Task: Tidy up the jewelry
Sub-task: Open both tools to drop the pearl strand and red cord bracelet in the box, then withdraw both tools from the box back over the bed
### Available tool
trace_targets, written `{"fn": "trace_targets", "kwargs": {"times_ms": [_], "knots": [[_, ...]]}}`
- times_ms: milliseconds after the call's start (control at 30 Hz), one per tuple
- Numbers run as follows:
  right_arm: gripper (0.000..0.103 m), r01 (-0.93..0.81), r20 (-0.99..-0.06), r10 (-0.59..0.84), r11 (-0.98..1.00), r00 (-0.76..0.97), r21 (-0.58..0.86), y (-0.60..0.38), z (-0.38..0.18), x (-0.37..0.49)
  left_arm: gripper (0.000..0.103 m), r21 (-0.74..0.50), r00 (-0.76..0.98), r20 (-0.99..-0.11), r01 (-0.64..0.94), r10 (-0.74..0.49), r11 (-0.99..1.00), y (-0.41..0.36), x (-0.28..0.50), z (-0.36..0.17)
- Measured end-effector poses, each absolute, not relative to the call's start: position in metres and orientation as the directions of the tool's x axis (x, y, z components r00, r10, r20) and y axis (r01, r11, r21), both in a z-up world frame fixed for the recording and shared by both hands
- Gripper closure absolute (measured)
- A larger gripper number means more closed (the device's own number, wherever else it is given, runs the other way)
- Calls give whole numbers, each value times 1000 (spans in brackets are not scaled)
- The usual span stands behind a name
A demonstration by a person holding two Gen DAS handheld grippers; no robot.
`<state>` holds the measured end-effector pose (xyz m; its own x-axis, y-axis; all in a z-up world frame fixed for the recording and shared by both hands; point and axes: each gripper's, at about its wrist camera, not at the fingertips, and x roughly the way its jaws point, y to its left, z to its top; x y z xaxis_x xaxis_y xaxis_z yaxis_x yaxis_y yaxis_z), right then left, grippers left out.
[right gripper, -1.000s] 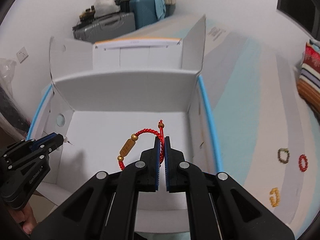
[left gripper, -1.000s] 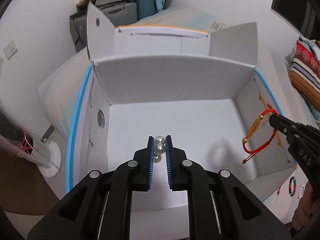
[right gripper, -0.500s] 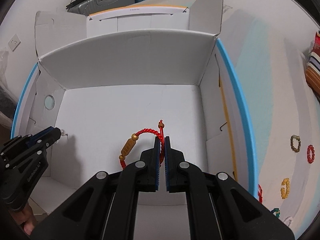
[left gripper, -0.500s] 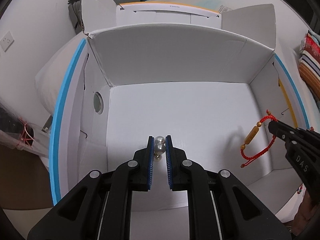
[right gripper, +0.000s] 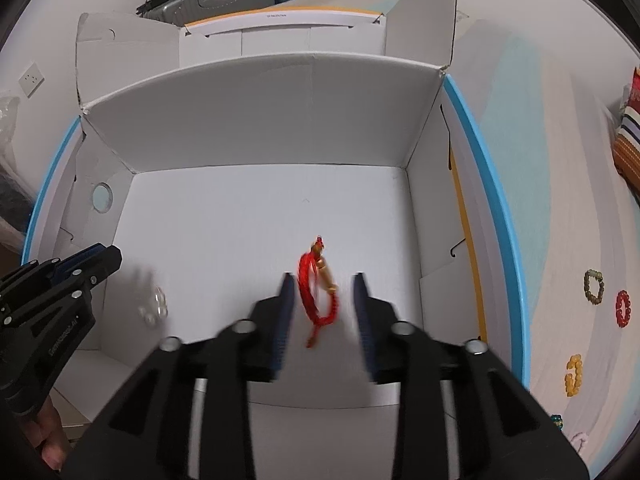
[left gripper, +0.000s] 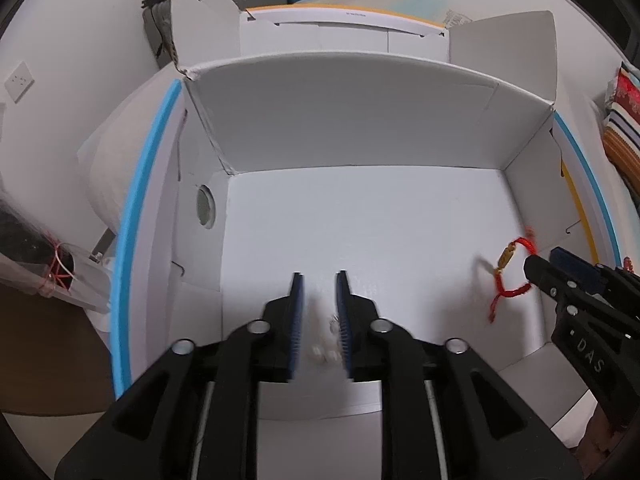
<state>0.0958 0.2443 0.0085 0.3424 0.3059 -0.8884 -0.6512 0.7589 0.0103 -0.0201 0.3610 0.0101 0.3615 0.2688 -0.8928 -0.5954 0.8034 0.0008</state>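
Holding both grippers over the white cardboard box (right gripper: 264, 120), I see the left gripper (left gripper: 319, 280) spread apart, blurred pearl earrings (left gripper: 325, 350) between its fingers, and the right gripper (right gripper: 323, 280) wide, the red cord bracelet (right gripper: 316, 292) loose between its fingers.

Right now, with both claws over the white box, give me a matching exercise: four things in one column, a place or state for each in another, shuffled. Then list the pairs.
Things:
1. red cord bracelet
2. pearl earrings
3. yellow bead bracelet
4. left claw

Places or states:
A. on the bed cover, outside the white box
B. open, gripping nothing
C. blurred, between the open fingers of the right claw
D. blurred, pale, between the left claw's fingers

Pairs: 1-C, 2-D, 3-A, 4-B
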Motion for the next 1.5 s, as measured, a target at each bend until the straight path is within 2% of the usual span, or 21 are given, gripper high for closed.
{"fn": "trace_targets", "kwargs": {"times_ms": [133,167,233,300,667,833,1500], "knots": [[45,-656,-878,324,755,352,15,243,15,92,63,11,380,-876,-603,299,798,360,-26,21],[42,-656,-877,326,754,353,16,243,17,92,56,9,386,-871,-605,304,796,360,-27,23],[33,-657,-870,336,753,360,19,242,20,91,52,9,394,-865,-607,311,795,360,-30,26],[28,-660,-861,349,751,369,22,241,24,89,43,13,400,-858,-610,322,793,359,-33,29],[8,-661,-826,383,750,413,17,229,37,78,10,40,437,-814,-616,383,787,351,-50,45],[8,-666,-819,395,746,416,21,223,44,74,6,27,453,-805,-618,384,786,350,-54,49],[8,-637,-790,397,771,466,11,186,67,71,6,3,510,-776,-585,371,811,317,-60,70]]}}
